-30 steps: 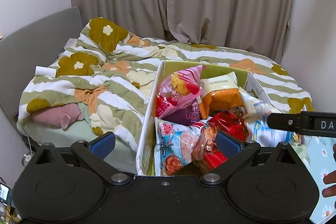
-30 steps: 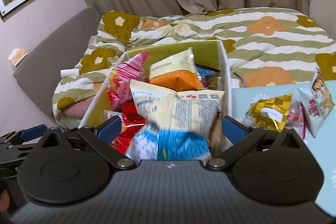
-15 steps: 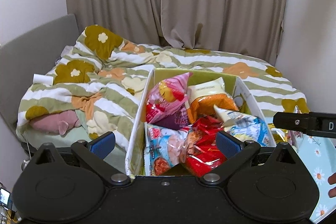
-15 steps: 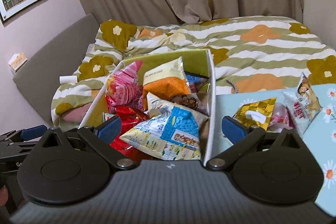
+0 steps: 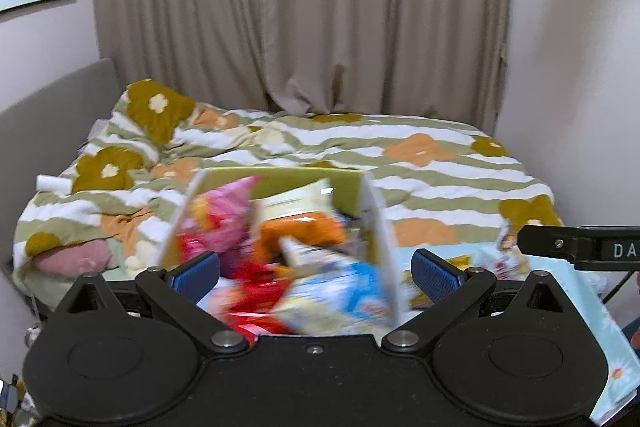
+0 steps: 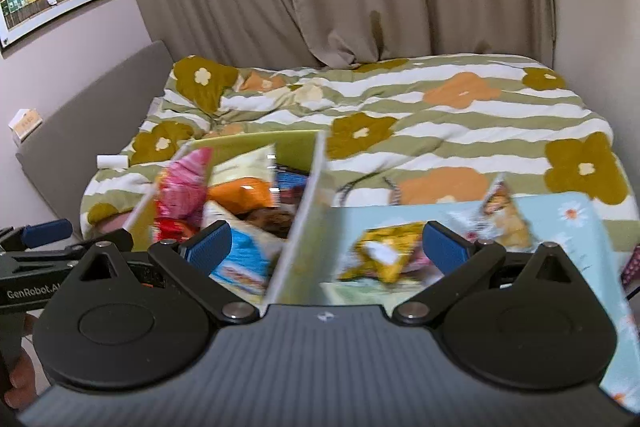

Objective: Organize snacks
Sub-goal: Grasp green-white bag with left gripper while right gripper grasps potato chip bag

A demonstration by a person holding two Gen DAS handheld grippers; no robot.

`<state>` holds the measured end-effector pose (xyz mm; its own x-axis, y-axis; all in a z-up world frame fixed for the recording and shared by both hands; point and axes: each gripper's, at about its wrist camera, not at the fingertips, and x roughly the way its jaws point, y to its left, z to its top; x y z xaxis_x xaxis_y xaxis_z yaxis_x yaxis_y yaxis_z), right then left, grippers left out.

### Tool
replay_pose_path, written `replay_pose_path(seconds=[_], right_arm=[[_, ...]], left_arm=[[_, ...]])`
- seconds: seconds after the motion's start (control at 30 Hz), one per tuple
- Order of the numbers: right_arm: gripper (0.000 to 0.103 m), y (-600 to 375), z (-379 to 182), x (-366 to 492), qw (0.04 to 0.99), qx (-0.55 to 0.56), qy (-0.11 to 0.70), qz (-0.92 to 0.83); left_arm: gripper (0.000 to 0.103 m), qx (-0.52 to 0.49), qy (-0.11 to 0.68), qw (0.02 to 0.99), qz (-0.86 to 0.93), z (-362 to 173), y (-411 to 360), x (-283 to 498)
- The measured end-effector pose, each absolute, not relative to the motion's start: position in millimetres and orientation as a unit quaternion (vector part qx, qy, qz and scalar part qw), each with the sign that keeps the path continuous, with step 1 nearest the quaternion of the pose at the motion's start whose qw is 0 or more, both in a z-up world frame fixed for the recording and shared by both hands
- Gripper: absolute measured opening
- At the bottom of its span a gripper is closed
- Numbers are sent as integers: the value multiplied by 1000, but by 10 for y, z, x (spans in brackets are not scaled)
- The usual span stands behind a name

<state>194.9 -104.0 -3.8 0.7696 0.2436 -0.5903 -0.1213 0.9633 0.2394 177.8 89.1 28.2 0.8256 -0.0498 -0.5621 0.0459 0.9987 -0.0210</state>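
An open box with a green back wall (image 5: 288, 183) (image 6: 256, 143) stands at the bed's edge, full of snack bags: a pink bag (image 5: 228, 211), an orange bag (image 5: 300, 227), a red bag (image 5: 256, 291) and a blue-and-white bag (image 5: 340, 295) on top. My left gripper (image 5: 316, 275) hangs open above the box's near end and holds nothing. My right gripper (image 6: 326, 247) is open and empty over the box's right wall (image 6: 300, 227). A yellow bag (image 6: 384, 251) and a bag with a cartoon figure (image 6: 500, 215) lie on the pale blue table (image 6: 560, 219). Both views are motion-blurred.
A bed with a flowered, striped duvet (image 6: 440, 115) lies behind the box, with beige curtains (image 5: 300, 7) beyond. A grey headboard (image 6: 100, 99) stands at the left. The other gripper's handle shows at each view's edge (image 5: 580, 247) (image 6: 40, 239).
The blue-and-white bag that was between my right fingers now lies in the box. Both grippers have drawn back and tilted up; the right view has swung toward the table's bags.
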Motion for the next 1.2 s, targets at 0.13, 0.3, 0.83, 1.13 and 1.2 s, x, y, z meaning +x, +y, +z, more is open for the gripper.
replay_pose_path(seconds=[0.13,0.3,0.83,1.13,1.2], right_arm=[[103,-1531,-59,2046,935,92,331,90],[103,-2030,-180,2261,933,63,341,96],[103,-2778,-1105,3275,882,15,421,212],[103,-2720,-1477,3643,849,0,454,270],[103,-2713,-1537,3702,844,-4,460,277]], left_arm=[[103,2,300,953,-39,249,393,1882],[103,10,323,945,-45,102,-146,2039],[103,244,434,861,-99,-887,-1123,2568],[103,291,507,801,-125,-1376,-1179,2747],[100,284,516,799,-124,-1435,-1162,2761]])
